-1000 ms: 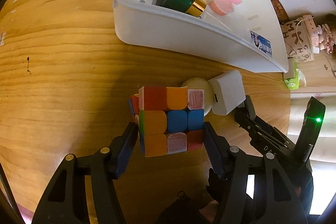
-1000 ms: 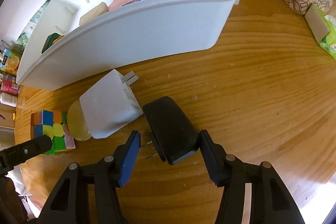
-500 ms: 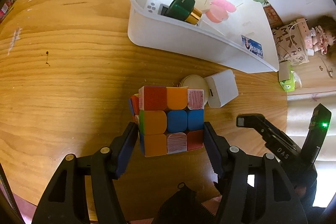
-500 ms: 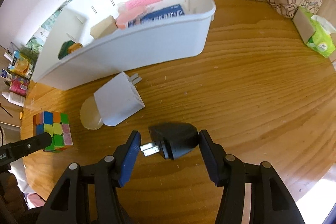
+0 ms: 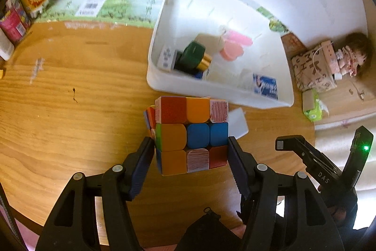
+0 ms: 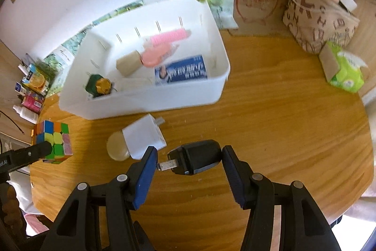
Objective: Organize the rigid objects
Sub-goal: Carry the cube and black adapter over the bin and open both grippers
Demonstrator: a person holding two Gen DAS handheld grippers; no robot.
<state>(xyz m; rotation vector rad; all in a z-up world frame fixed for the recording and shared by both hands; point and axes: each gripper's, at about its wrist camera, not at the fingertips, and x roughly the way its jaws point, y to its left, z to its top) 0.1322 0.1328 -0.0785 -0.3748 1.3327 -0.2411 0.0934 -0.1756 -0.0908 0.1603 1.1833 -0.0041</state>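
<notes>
Both grippers loaded | left gripper (image 5: 191,152) clamped on multicoloured plastic puzzle cube (image 5: 191,134), frame centre | right gripper (image 6: 189,162) clamped on black plug adapter (image 6: 196,159) | step judged: carrying | next: release into white plastic bin (image 6: 164,95), upper centre.

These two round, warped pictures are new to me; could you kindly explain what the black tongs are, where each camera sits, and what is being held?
The tongs are hand-held two-finger grippers, one in each of a person's hands, each carrying a fisheye camera that looks along its fingers. In the left wrist view, the left gripper clamps a puzzle cube. In the right wrist view, the right gripper clamps a black plug adapter. On the wooden table stands a white bin already holding several items; in front of it lie a white charger and a round disc.
</notes>
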